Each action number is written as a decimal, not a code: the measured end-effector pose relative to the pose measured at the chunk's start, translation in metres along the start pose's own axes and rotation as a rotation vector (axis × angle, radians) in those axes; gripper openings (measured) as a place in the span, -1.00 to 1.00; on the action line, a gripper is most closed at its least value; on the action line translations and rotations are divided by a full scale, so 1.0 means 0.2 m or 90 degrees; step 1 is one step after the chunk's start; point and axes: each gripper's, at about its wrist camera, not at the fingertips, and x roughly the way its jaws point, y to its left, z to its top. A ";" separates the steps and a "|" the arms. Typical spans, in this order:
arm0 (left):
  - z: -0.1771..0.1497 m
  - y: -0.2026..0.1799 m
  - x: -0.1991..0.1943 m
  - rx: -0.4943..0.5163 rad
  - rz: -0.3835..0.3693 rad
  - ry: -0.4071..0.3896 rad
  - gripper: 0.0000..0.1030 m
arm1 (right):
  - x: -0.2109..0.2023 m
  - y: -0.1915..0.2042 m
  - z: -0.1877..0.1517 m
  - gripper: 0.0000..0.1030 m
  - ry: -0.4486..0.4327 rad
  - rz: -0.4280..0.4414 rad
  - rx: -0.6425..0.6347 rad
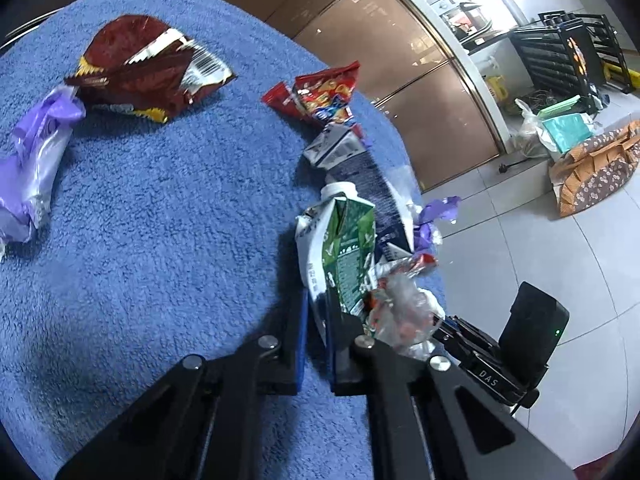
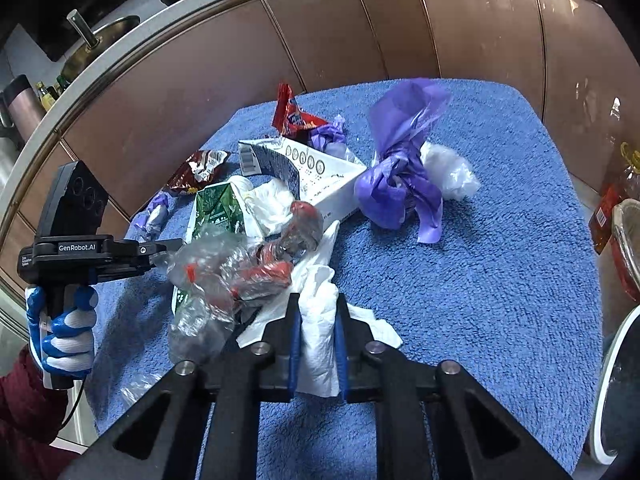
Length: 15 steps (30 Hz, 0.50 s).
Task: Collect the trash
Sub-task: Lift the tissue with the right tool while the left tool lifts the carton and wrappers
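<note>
A blue towel (image 1: 160, 240) covers the table, with litter strewn over it. My left gripper (image 1: 316, 312) is shut on the lower edge of a crushed green-and-white carton (image 1: 344, 248). In the right wrist view, a gloved hand holds that gripper (image 2: 160, 254) beside the same carton (image 2: 218, 208). My right gripper (image 2: 317, 316) is shut on a crumpled white tissue (image 2: 318, 336). Clear plastic with red print (image 2: 240, 272) lies just left of it. A blue-and-white carton (image 2: 312, 168), a purple bag (image 2: 400, 176), a dark red snack bag (image 1: 148, 68) and a red wrapper (image 1: 320, 96) lie further off.
Another purple wrapper (image 1: 36, 160) sits at the towel's left edge. Brown cabinet doors (image 2: 240, 60) stand behind the table. Tiled floor (image 1: 540, 260) with bags lies to the right. A white-rimmed round container (image 2: 604, 380) and a basket (image 2: 624, 240) are at the right edge.
</note>
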 end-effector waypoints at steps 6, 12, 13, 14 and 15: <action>0.01 -0.06 -0.01 0.009 -0.037 -0.010 -0.87 | -0.05 -0.01 -0.01 -0.74 -0.012 -0.007 0.002; 0.03 -0.12 0.00 0.010 -0.059 0.004 -0.83 | -0.07 -0.03 -0.02 -0.74 -0.025 0.000 0.014; 0.04 -0.13 0.01 0.010 -0.064 0.007 -0.82 | -0.08 -0.04 -0.02 -0.74 -0.027 0.002 0.015; 0.04 -0.16 0.02 0.013 -0.065 0.011 -0.81 | -0.08 -0.04 -0.03 -0.74 -0.030 0.004 0.015; 0.04 -0.16 0.03 0.015 -0.063 0.016 -0.78 | -0.09 -0.04 -0.03 -0.74 -0.032 0.006 0.016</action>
